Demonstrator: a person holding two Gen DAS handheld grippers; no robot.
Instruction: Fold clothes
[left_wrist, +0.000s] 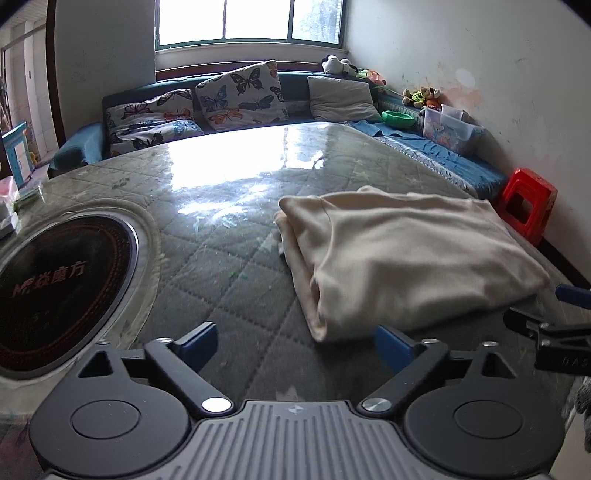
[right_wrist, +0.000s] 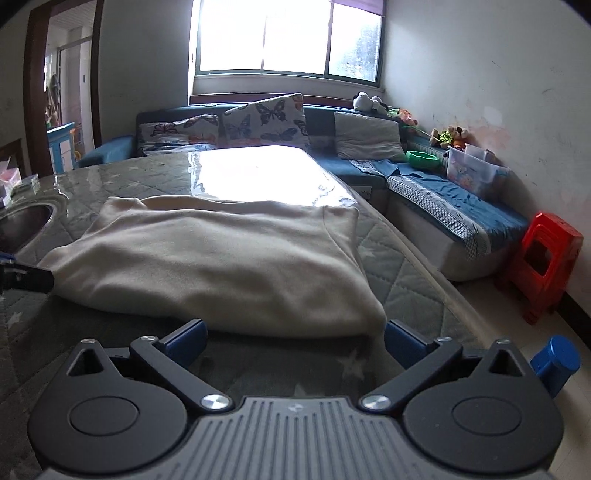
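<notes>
Cream garment is lying folded on the quilted counter at my left gripper's two o'clock; its fingers are standing wide, gripping nothing. I'm judging it soft, light and floppy. From the right wrist, it's sitting at twelve o'clock just beyond my right gripper, fingers spread and empty. I'm thinking of pinching the near edge.

Folded cream garment on the quilted table

The cream garment is soft, plain and fleecy, and lies folded into a thick, roughly rectangular bundle. It rests flat on the table's grey-green quilted cover, near the table's right edge. Its layered folded edges stack at the left in the left wrist view, with a seam line across the top.
</notes>
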